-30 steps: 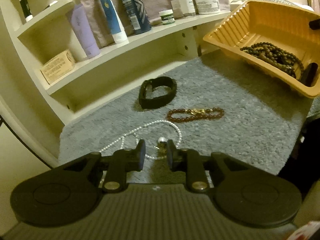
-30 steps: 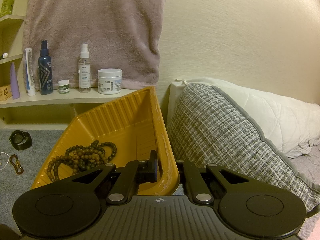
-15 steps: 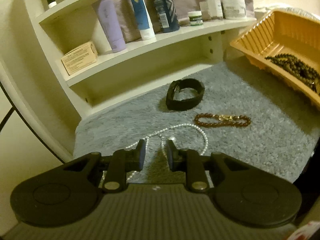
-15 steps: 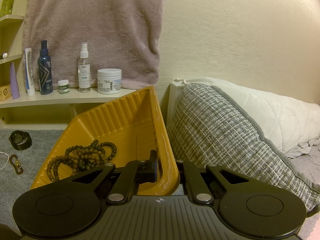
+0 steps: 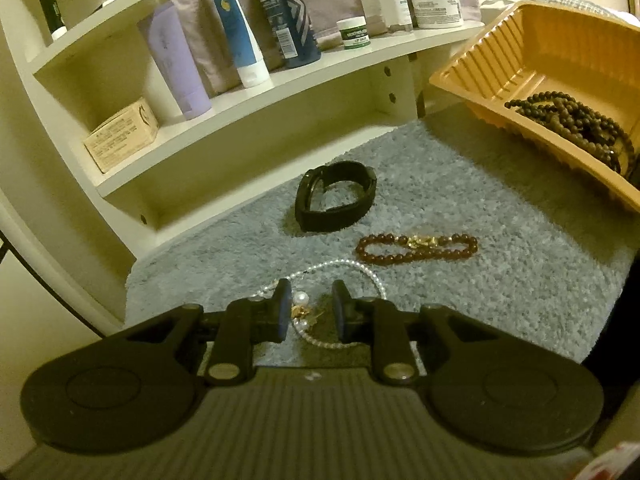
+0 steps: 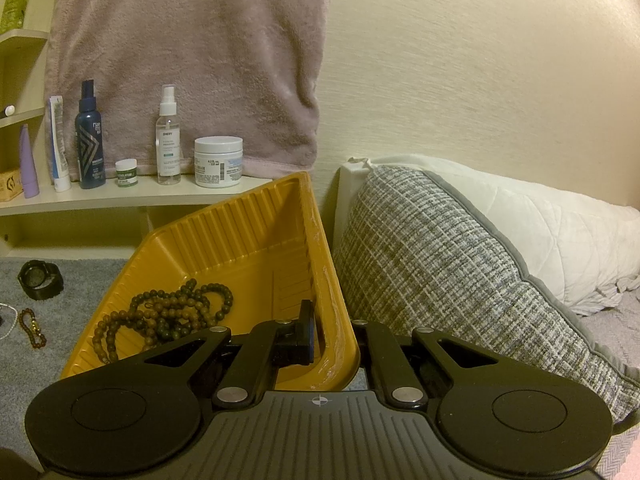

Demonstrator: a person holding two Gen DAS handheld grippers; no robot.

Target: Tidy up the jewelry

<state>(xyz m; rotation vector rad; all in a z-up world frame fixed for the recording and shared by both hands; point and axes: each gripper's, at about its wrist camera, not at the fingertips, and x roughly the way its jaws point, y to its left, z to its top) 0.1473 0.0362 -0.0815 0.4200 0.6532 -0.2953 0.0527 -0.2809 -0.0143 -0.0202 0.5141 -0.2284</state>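
Observation:
A pearl necklace (image 5: 372, 276) with a gold clasp lies on the grey rug. My left gripper (image 5: 308, 312) is open, its fingers either side of the clasp and pearls. A reddish-brown bead bracelet (image 5: 416, 247) and a black watch (image 5: 336, 196) lie beyond it. My right gripper (image 6: 332, 336) is shut on the corner wall of the yellow tray (image 6: 248, 232), holding it tilted. A dark wooden bead necklace (image 6: 160, 316) lies in the tray, which also shows in the left wrist view (image 5: 532, 52).
A cream shelf unit (image 5: 280, 92) stands behind the rug with bottles, tubes, jars and a small box. A mauve towel (image 6: 188, 60) hangs on the wall. A grey woven cushion (image 6: 448, 276) and white pillow (image 6: 540, 224) lie right of the tray.
My left gripper has come down and forward over the pearl necklace, and its fingers now straddle the clasp. My right gripper and the tray have stayed still.

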